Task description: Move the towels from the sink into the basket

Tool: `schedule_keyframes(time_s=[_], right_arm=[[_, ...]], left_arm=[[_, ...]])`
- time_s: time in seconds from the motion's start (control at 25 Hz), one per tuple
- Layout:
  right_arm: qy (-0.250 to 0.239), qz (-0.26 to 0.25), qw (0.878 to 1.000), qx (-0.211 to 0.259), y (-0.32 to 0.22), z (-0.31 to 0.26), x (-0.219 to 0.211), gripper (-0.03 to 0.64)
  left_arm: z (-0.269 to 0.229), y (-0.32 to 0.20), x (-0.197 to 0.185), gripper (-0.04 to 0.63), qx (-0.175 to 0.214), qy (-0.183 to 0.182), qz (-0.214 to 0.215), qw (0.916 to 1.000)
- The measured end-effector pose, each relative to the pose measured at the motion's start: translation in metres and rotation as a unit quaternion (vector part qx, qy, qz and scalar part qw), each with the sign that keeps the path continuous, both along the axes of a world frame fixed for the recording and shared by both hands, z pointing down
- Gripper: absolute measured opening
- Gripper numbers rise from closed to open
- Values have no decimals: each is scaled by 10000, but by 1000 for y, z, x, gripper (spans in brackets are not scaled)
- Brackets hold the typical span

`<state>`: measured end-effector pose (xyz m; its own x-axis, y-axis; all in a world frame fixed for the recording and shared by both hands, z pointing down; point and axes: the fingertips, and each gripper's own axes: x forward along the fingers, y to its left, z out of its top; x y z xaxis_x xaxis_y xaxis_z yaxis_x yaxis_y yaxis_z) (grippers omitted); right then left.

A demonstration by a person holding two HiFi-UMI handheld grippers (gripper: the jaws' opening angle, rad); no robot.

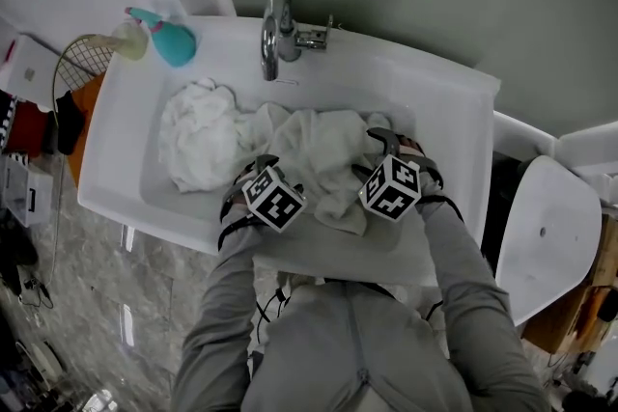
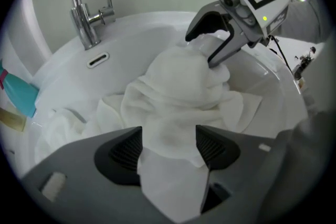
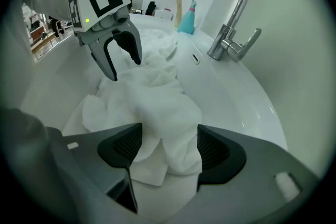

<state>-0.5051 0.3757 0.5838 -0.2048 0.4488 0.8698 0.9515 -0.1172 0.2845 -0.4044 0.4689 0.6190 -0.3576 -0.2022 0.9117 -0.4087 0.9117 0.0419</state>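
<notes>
White towel point(image 2: 173, 86) in sink point(image 2: 152, 26), between spread jaws: left claw point(image 2: 168, 147), right claw point(image 3: 168, 145).

The faucet point(image 1: 277, 34) arches over the sink point(image 1: 454, 130) back edge; before it, heaped towels point(image 1: 309, 145) bar my way to the basin floor.

One white towel point(image 1: 198, 138) lies bunched in the sink point(image 1: 449, 125), left of the faucet point(image 1: 275, 34); a second towel point(image 1: 323, 150) sprawls crumpled, right of it.
</notes>
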Motion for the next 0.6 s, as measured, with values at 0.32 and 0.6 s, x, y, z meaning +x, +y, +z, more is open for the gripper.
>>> schedule_keyframes(time_s=[0.32, 0.6], right_arm=[[-235, -847, 9939, 659, 10, 27, -9, 321], [-285, -1217, 9852, 1173, 13, 54, -12, 321]], left_arm=[[31, -7, 2, 367, 197, 567, 117, 9981], [42, -10, 1, 367, 194, 672, 188, 9974]])
